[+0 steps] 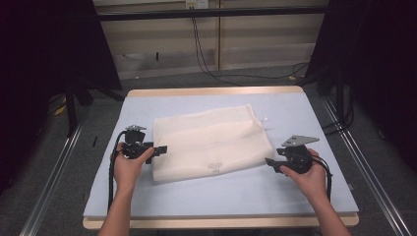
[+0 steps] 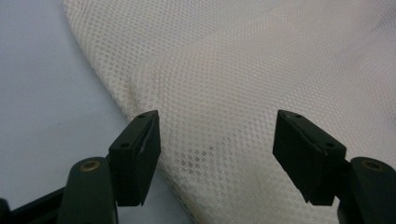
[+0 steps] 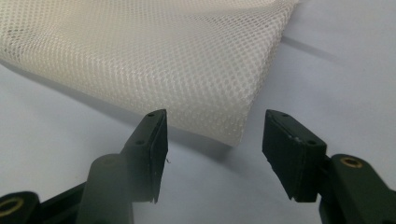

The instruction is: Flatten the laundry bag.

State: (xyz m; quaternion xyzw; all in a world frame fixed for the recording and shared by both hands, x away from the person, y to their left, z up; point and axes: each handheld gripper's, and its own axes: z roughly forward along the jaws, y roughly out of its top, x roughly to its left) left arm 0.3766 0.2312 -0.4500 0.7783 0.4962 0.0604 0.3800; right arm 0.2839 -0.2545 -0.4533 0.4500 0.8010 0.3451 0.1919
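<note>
Lying flat mid-table [image 1: 305,196], the white mesh bag [image 1: 211,142] sits between your hands — your left gripper [image 1: 160,149] gapes at its left edge, your right gripper [image 1: 269,162] stands parted just off its near right corner, neither pinching fabric.

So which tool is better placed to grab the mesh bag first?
Left, probably. The left tool already straddles the mesh bag edge with open jaws; the right tool sits just short of its corner.
</note>
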